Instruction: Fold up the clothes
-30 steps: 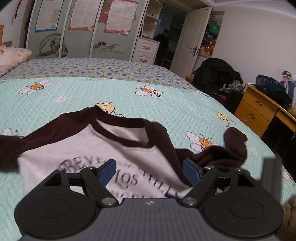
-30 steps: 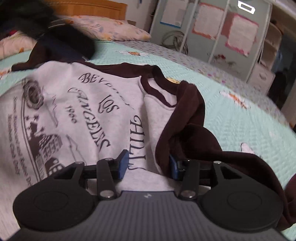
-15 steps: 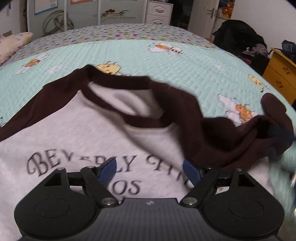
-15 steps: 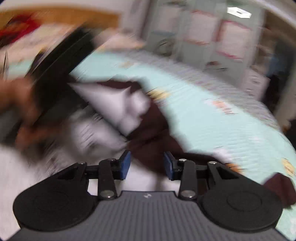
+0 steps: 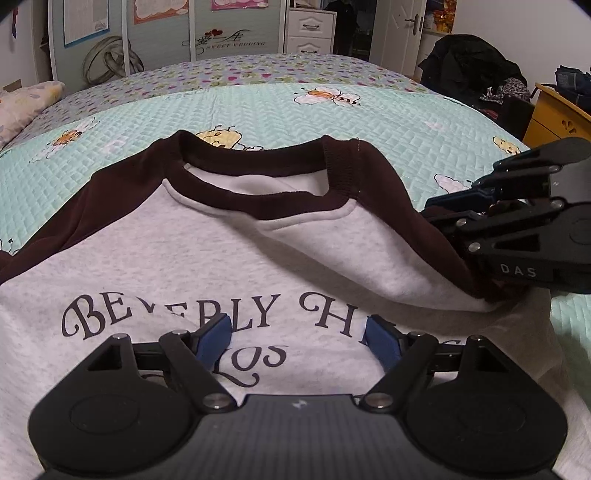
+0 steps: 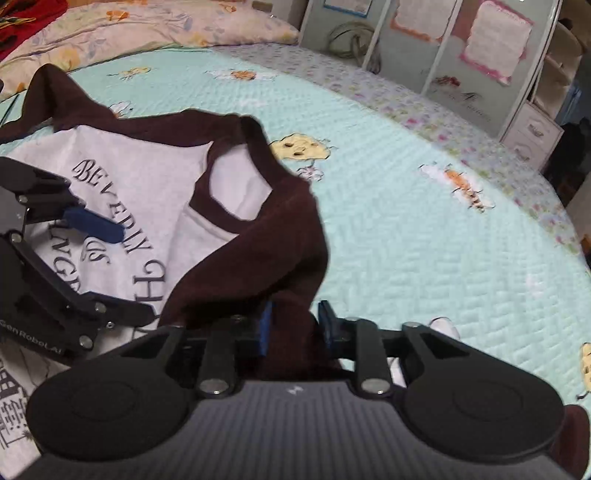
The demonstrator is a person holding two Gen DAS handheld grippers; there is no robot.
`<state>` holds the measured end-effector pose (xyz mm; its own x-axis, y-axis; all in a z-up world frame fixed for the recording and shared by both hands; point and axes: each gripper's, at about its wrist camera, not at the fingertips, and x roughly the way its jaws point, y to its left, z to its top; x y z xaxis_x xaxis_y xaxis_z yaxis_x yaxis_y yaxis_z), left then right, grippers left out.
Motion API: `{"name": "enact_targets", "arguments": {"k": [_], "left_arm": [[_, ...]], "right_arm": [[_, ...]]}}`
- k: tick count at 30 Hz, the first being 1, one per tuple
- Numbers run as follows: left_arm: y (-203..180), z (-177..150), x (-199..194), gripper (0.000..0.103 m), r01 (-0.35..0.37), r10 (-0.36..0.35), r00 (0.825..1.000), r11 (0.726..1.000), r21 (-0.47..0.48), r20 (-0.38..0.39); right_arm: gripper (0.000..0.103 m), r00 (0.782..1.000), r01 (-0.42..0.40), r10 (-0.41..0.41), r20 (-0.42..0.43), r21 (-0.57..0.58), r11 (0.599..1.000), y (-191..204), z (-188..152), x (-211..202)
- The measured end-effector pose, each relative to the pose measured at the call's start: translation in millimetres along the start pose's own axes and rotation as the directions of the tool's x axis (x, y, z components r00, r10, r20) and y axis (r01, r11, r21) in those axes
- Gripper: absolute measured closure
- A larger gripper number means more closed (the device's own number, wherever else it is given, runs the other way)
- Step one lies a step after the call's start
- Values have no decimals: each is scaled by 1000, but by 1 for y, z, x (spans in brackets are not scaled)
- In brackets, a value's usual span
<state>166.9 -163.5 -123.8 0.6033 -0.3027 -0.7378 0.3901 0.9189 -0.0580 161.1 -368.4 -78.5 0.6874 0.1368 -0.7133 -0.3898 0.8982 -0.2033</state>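
Bedroom, bed [image 5: 258, 110] under mint bee quilt. Grey sweatshirt [image 5: 207, 266] spread face-up mid-bed. Right gripper [image 6: 293, 325] clamped on brown sleeve [image 6: 280, 266] by shoulder. Left gripper [image 5: 299, 332] wide apart, empty, over chest print.

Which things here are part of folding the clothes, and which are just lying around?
Part of the job:
sweatshirt
brown sleeve, clamped in the right gripper
left gripper, open above the print

Lying about:
pillow
wooden cabinet
dark clothes pile
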Motion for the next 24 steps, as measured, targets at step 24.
{"name": "enact_targets", "arguments": {"k": [24], "left_arm": [[11,-24,-59,20,80,-76,996,993,-83,50]], "right_arm": [[92,930,364,-345,-123,427,828,-79,-25,-6]]}}
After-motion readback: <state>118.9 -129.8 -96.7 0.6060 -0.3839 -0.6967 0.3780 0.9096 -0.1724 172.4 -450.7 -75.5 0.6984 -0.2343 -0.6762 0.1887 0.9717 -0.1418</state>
